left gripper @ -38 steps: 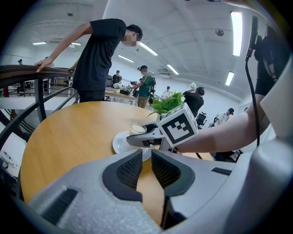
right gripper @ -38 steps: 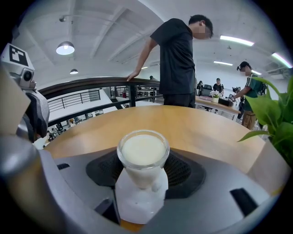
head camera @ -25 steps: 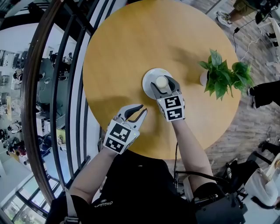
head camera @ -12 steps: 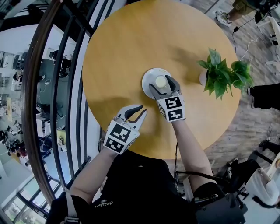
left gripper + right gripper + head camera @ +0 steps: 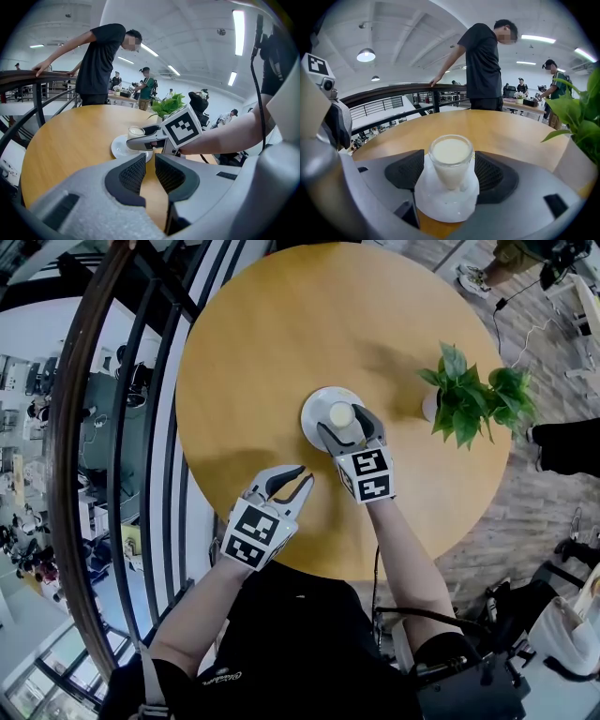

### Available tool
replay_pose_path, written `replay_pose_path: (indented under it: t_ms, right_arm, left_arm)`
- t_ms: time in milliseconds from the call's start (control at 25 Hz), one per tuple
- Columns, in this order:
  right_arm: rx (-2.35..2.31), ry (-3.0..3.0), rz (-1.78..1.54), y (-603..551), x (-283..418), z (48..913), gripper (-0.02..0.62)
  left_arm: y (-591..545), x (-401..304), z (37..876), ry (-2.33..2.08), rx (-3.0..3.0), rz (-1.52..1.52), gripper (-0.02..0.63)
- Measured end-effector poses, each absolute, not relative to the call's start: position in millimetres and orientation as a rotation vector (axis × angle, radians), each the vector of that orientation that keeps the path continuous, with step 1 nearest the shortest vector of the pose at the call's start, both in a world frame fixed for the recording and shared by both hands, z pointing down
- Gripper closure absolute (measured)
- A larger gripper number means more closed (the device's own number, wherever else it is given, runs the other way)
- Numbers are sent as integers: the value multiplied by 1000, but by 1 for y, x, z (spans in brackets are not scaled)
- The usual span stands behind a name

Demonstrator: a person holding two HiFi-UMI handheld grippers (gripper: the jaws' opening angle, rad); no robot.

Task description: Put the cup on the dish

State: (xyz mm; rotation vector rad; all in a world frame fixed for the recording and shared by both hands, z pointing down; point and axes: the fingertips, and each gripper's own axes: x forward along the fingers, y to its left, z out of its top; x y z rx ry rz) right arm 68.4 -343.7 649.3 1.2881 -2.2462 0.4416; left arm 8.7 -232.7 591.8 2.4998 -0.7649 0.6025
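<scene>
The cup (image 5: 450, 157) stands upright on the dish (image 5: 443, 206), centred between the right gripper's (image 5: 347, 423) jaws, which have just been opening and now stand wide, clear of it.

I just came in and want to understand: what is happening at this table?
A person works with a gripper in each hand. The right gripper's jaws have just been opening and stand apart on either side of the cup. The cup stands upright on the dish on the table, so it looks released. The left gripper hangs nearby, jaws slightly apart and empty.
</scene>
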Motion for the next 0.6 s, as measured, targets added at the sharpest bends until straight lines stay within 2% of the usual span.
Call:
replay_pose_path:
  t_ms: [600]
  right_arm:
    - [1382, -2285, 396, -321, 78, 592, 279]
  left_arm:
    - [-236, 7, 552, -844, 2557, 549, 540]
